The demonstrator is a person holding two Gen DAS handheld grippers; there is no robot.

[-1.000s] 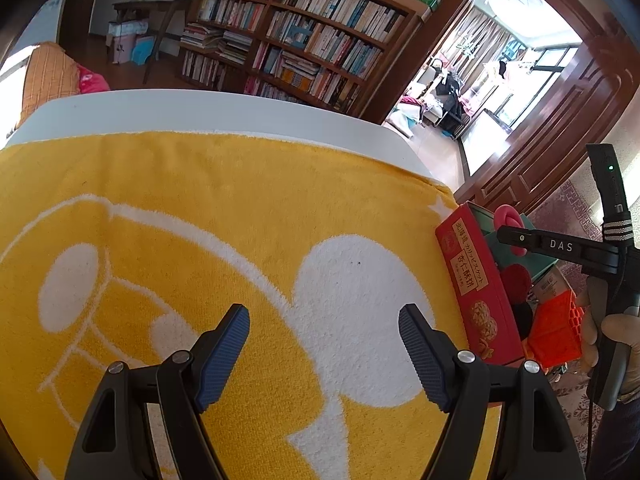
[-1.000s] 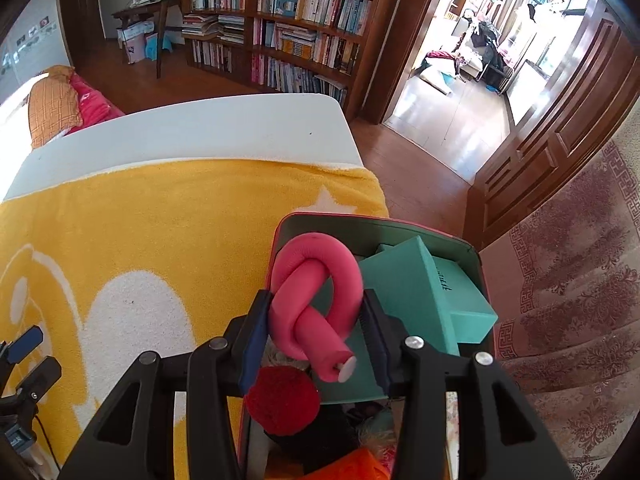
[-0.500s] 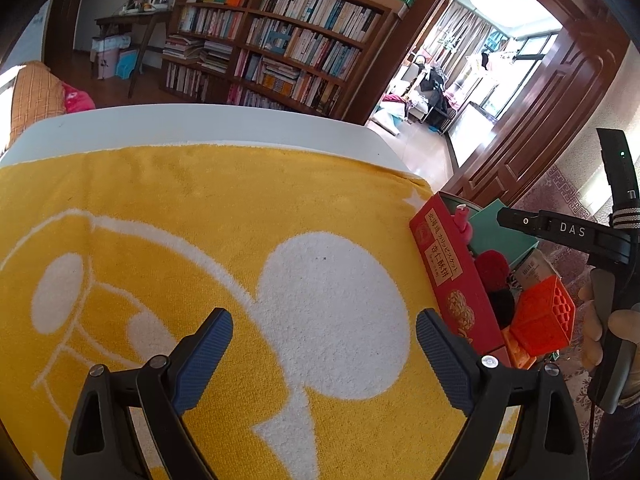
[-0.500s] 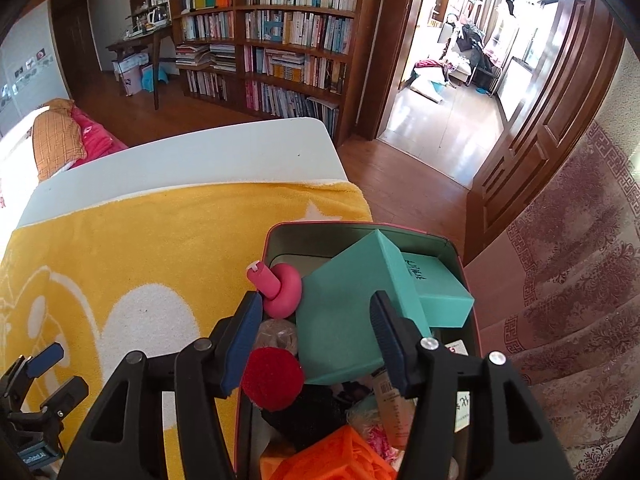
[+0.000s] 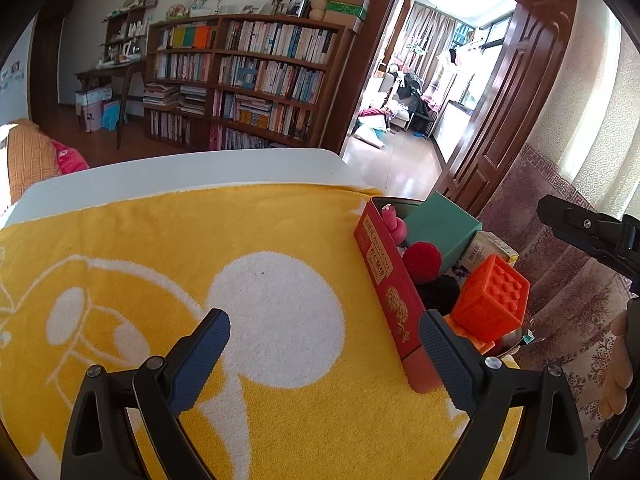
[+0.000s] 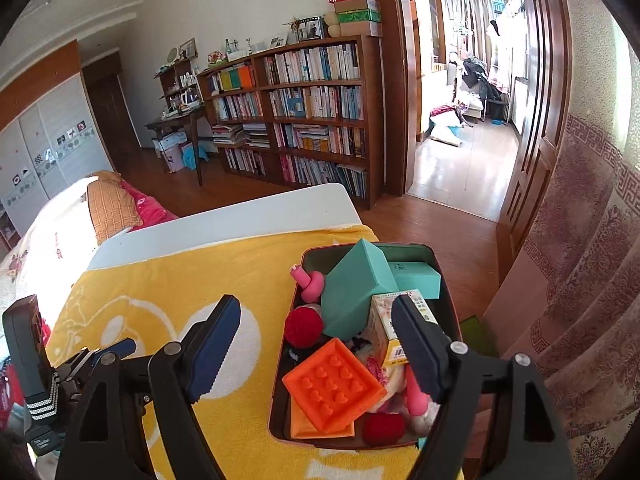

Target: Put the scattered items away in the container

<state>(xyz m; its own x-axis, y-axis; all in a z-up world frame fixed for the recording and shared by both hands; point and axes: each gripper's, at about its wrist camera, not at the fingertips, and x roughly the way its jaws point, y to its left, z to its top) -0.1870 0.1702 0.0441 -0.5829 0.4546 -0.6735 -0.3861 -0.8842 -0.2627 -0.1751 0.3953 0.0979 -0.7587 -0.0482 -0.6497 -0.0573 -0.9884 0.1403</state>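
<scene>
A red container stands at the right edge of the yellow towel, its dark rim full. Inside lie a pink knotted foam piece, a teal box, a red pom-pom, an orange studded cube and other small things. My right gripper hovers above the container's near left part, its jaws opening with nothing held between them. Left of the container, my left gripper hangs wide open over the bare towel, holding nothing.
The towel covers a white table whose far edge drops to a wooden floor. A patterned curtain hangs close on the right of the container. A bookshelf and an open doorway lie beyond; a bed with an orange pillow stands at left.
The right gripper let go of the pink knotted piece, which now lies in the container, then opened and drew back upward. The left gripper opened wider and also pulled back and up.
</scene>
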